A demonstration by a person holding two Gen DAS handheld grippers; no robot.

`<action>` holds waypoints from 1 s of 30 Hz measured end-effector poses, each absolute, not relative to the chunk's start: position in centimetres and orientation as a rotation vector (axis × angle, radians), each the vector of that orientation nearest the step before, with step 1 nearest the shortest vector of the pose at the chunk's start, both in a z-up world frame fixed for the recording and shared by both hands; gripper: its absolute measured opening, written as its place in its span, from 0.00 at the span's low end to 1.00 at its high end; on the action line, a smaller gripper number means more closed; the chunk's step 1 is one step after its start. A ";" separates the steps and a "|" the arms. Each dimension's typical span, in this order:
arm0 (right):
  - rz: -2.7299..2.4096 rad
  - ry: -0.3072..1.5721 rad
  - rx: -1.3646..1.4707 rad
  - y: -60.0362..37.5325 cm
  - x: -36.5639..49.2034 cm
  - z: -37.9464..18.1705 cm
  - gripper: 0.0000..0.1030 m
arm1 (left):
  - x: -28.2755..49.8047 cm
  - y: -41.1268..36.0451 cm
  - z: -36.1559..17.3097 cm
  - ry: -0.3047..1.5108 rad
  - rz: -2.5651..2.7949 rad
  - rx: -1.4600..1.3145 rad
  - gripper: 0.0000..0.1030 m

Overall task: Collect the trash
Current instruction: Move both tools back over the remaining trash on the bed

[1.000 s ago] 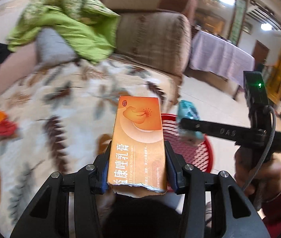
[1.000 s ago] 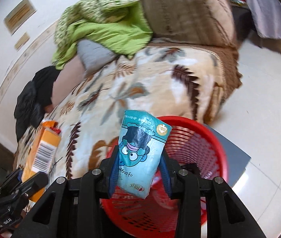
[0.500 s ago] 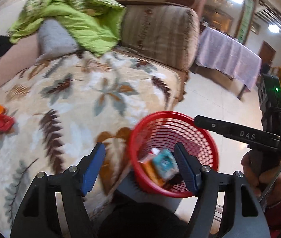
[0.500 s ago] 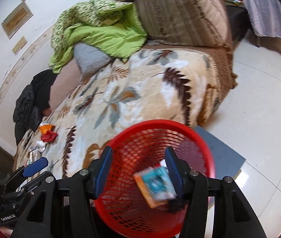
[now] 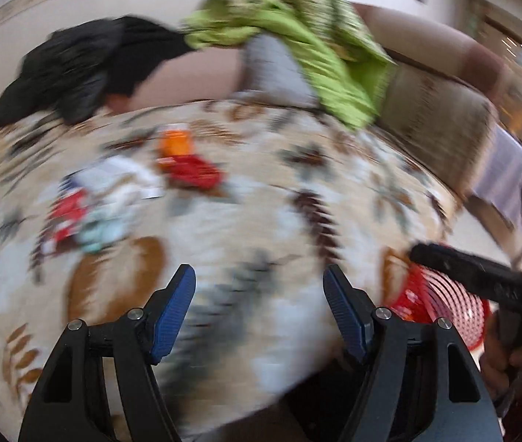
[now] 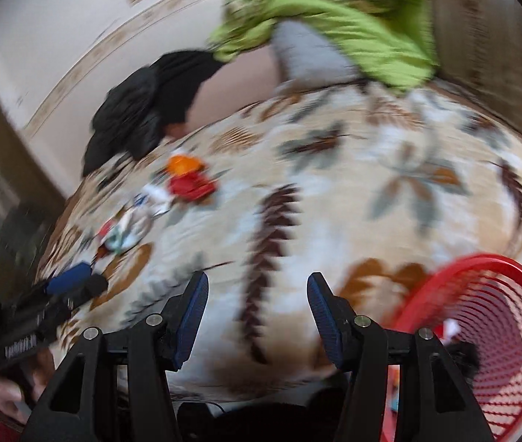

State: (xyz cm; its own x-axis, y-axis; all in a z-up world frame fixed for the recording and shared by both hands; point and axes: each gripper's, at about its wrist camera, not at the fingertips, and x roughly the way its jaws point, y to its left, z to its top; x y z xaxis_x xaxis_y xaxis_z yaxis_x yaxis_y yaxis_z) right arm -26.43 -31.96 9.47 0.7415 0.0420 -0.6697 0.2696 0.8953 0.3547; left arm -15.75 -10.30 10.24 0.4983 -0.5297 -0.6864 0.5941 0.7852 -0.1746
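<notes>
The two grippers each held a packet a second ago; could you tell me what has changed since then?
Both packets were let go into the red basket. The left gripper and right gripper have just been opening, are now empty, and have swung from the basket towards the litter on the blanket. Basket, litter and green cloth stayed put.

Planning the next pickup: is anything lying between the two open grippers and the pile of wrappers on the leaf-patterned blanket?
Nothing visible does. The left gripper and right gripper are open and empty. Only bare leaf-patterned blanket lies between them and the blurred red, orange and white wrappers. The red mesh basket sits off to the right.
</notes>
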 end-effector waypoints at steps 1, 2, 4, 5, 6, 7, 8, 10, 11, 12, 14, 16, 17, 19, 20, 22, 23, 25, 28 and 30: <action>-0.108 0.738 0.441 -31.2 -25.7 9.5 0.58 | -15.2 -9.3 10.2 0.801 -0.658 0.072 0.69; -0.083 0.747 0.424 -30.3 -24.9 9.7 0.58 | -14.1 -7.8 10.2 0.805 -0.624 0.049 0.69; -0.038 0.758 0.400 -28.6 -23.2 10.2 0.58 | -11.6 -4.6 10.1 0.818 -0.537 0.000 0.69; -0.017 0.758 0.394 -28.0 -22.4 10.5 0.59 | -10.6 -3.2 10.0 0.826 -0.501 -0.023 0.69; 0.003 0.759 0.385 -27.3 -21.4 10.9 0.61 | -9.8 -2.2 9.9 0.834 -0.473 -0.044 0.69; 0.023 0.763 0.371 -26.6 -20.1 11.3 0.63 | -8.6 -0.7 9.8 0.844 -0.435 -0.080 0.69; 0.042 0.765 0.360 -25.9 -19.0 11.7 0.63 | -8.2 0.1 9.7 0.848 -0.417 -0.103 0.69; 0.087 0.774 0.338 -24.4 -16.0 12.5 0.66 | -6.8 2.7 9.5 0.857 -0.377 -0.168 0.69; 0.103 0.785 0.324 -23.6 -14.7 12.7 0.68 | -6.4 3.5 9.3 0.857 -0.365 -0.181 0.69; 0.119 0.793 0.308 -22.9 -13.1 12.7 0.68 | -6.3 4.1 9.2 0.855 -0.354 -0.186 0.69; 0.151 0.807 0.280 -21.7 -10.3 12.7 0.69 | -6.1 5.2 8.9 0.855 -0.335 -0.196 0.69; 0.192 0.839 0.243 -20.5 -7.2 12.4 0.69 | -5.6 6.2 8.4 0.867 -0.324 -0.212 0.69; 0.197 0.845 0.223 -19.8 -5.5 12.2 0.69 | -5.4 6.5 8.1 0.872 -0.317 -0.220 0.69; 0.223 0.874 0.167 -18.3 -2.4 11.6 0.70 | -4.9 7.4 7.8 0.880 -0.307 -0.232 0.69; 0.227 0.888 0.140 -17.5 -1.0 11.3 0.70 | -4.7 7.7 7.6 0.883 -0.301 -0.236 0.69; 0.232 0.911 0.099 -16.0 1.4 10.4 0.71 | -4.2 8.6 7.4 0.892 -0.293 -0.251 0.69; 0.233 0.940 0.072 -15.2 2.8 9.7 0.71 | -4.1 8.8 7.3 0.894 -0.290 -0.255 0.69; 0.229 0.967 0.033 -14.2 4.2 8.8 0.71 | -3.4 9.4 7.2 0.901 -0.284 -0.268 0.69; 0.200 0.997 -0.020 -13.7 5.5 7.4 0.68 | -2.7 9.8 7.1 0.910 -0.286 -0.283 0.69; 0.209 1.016 0.001 -14.4 5.4 6.7 0.55 | -2.0 9.5 7.0 0.921 -0.304 -0.294 0.69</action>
State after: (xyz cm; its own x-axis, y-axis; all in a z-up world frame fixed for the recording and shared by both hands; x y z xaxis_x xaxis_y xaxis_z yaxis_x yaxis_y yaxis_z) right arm 5.39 -14.39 6.73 0.5081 0.1743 -0.8434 -0.1733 0.9800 0.0981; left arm -2.04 9.51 6.97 0.5689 -0.3783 -0.7302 0.1301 0.9181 -0.3743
